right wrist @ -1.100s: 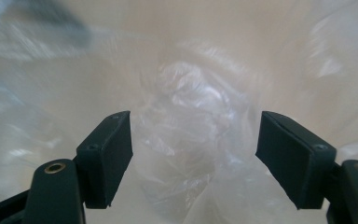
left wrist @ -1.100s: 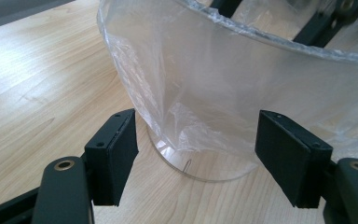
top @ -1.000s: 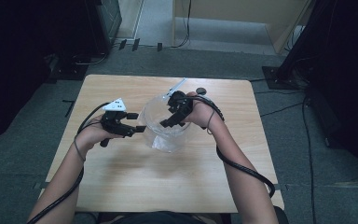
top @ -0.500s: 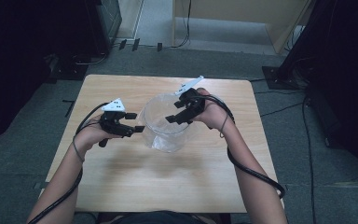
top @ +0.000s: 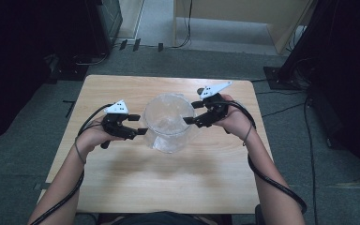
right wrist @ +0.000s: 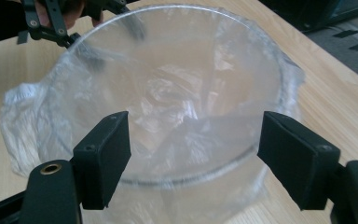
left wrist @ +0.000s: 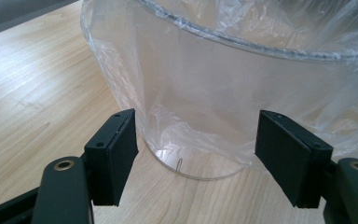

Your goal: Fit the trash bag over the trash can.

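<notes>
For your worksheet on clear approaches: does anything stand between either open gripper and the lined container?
Nothing visible does. The left gripper and right gripper flank the container, jaws open, bare table around it.

Clear bag-lined tub point(top: 169, 123), upright, mid-table

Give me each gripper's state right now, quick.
Left gripper: open, holding nothing, jaws apart beside the clear container lined with a plastic bag.
Right gripper: open, holding nothing, jaws apart at the container's rim.
</notes>
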Tool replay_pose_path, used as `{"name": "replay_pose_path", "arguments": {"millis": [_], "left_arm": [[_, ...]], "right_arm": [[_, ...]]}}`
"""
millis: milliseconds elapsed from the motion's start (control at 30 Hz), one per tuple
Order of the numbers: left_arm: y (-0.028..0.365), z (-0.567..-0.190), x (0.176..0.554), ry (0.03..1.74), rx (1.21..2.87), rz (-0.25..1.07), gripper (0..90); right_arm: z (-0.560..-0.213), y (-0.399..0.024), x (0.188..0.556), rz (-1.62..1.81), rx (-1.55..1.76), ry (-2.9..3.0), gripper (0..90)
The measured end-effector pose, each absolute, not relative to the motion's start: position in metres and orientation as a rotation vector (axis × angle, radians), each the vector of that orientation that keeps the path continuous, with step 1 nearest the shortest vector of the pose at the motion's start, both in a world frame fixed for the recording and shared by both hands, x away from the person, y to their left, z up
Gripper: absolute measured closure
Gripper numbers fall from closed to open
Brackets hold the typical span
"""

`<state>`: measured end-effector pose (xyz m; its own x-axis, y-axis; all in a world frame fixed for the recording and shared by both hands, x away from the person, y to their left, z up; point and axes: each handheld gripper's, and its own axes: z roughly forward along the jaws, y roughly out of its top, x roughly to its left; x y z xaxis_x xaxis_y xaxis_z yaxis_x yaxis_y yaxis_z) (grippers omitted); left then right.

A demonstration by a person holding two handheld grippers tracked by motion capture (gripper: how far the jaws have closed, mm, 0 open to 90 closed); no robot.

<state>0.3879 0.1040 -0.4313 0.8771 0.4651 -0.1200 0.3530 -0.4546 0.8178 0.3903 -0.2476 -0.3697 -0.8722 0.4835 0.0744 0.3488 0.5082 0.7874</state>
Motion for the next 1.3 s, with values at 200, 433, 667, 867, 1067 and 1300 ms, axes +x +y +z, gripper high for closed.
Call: {"name": "replay_pose_path", "arguments": {"millis": [200,433,667,867,1067,1300], "left_arm": [[0.103,-0.431,0.386,0.589,2.095,0.155,28.8],[0.106,-0.431,0.386,0.591,2.089,0.163,28.6],[0.111,-0.432,0.386,0.603,2.081,0.177,28.5],[0.114,-0.433,0.386,0.596,2.079,0.191,27.8],[0.12,-0.439,0.387,0.629,2.07,0.202,27.6],[0.127,-0.449,0.388,0.655,2.085,0.206,27.1]], "right_arm": [[-0.376,-0.255,0.377,1.321,0.742,2.561,22.9],[-0.383,-0.266,0.364,1.388,0.794,2.485,22.0],[-0.392,-0.276,0.355,1.408,0.837,2.435,21.9],[-0.402,-0.284,0.356,1.437,0.899,2.426,21.8],[-0.415,-0.292,0.36,1.338,0.931,2.428,21.7],[-0.44,-0.294,0.365,1.313,0.985,2.416,21.6]]}}
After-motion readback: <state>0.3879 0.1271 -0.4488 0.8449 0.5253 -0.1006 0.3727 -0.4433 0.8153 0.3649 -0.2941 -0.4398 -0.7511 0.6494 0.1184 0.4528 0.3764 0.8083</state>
